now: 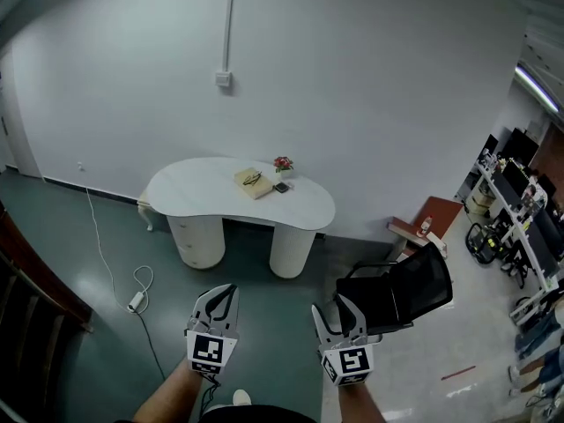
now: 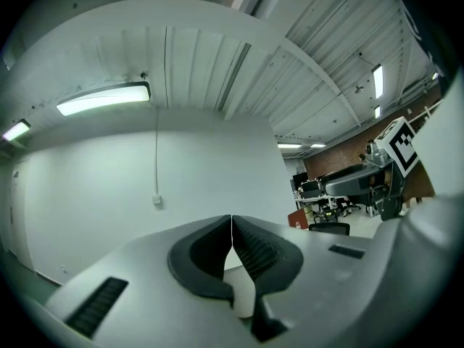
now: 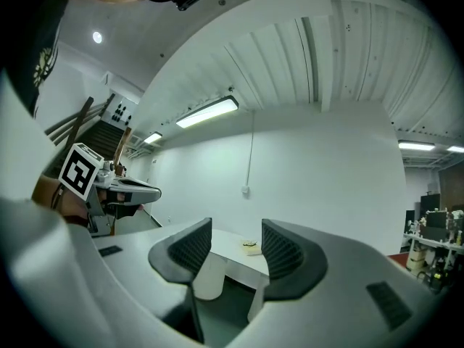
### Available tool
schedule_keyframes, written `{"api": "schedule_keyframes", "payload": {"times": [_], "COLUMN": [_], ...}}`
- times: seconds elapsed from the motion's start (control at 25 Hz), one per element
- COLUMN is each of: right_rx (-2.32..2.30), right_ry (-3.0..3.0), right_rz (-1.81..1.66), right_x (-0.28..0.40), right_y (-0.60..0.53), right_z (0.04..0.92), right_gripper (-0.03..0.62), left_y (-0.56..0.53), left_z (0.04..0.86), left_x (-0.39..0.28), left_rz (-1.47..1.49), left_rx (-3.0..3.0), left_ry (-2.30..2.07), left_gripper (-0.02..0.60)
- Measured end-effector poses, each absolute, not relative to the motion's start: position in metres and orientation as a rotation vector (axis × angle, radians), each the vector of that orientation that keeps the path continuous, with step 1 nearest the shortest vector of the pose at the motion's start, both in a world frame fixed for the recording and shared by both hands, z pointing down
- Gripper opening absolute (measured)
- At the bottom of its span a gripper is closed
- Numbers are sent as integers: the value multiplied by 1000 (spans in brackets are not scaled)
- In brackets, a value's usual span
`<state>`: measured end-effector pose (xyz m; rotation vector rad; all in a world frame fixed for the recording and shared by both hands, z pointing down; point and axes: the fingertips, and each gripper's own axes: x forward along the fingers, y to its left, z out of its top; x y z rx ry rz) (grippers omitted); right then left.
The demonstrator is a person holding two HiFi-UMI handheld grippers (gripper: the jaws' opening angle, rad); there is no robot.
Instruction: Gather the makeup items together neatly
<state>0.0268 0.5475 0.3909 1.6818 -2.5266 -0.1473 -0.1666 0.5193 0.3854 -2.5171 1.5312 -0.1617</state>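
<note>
Standing well back from the work. White curved surface [image 1: 198,188] sits against the far wall, open floor between it and both hands. The makeup items [image 1: 254,182] lie in a small cluster toward the surface's middle-right: a tan pad or box with dark pieces on it, a small dark item [image 1: 281,187] just beside it, a little flower pot [image 1: 283,163] behind. Too small to identify the pieces. Left tongs [image 1: 227,290] held low and level, tips together with nothing between them. Right tongs [image 1: 330,310] level alongside, tips apart and empty; in the right gripper view the surface and the tan pad show through the gap, so this hand looks aimed at the cluster. Likely reading: an approach carry, both tools parked in front of the body, nothing gathered yet. Black chair [image 1: 401,293] stands right of the path, a cable and plug [image 1: 137,301] on the floor to the left; either could snag a careless step.
</note>
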Motion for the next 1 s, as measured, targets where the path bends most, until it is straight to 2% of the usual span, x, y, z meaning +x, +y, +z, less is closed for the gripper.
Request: {"api": "schedule_keyframes", "payload": {"times": [0.44,1.0], "right_rx": [1714,1811], "right_ry": [-2471,-2424], "right_rz": [-189,-226], "right_x": [-18,9], "right_y": [486,433], "right_z": [384,376], "right_gripper": [207,201], "left_y": [451,404], "left_z": [381,386], "left_x": [-214,-181], "left_rz": [-117,-137], "left_rx": [-2532,-2589], "left_ry": [1501,1374], "left_gripper": [23,23]}}
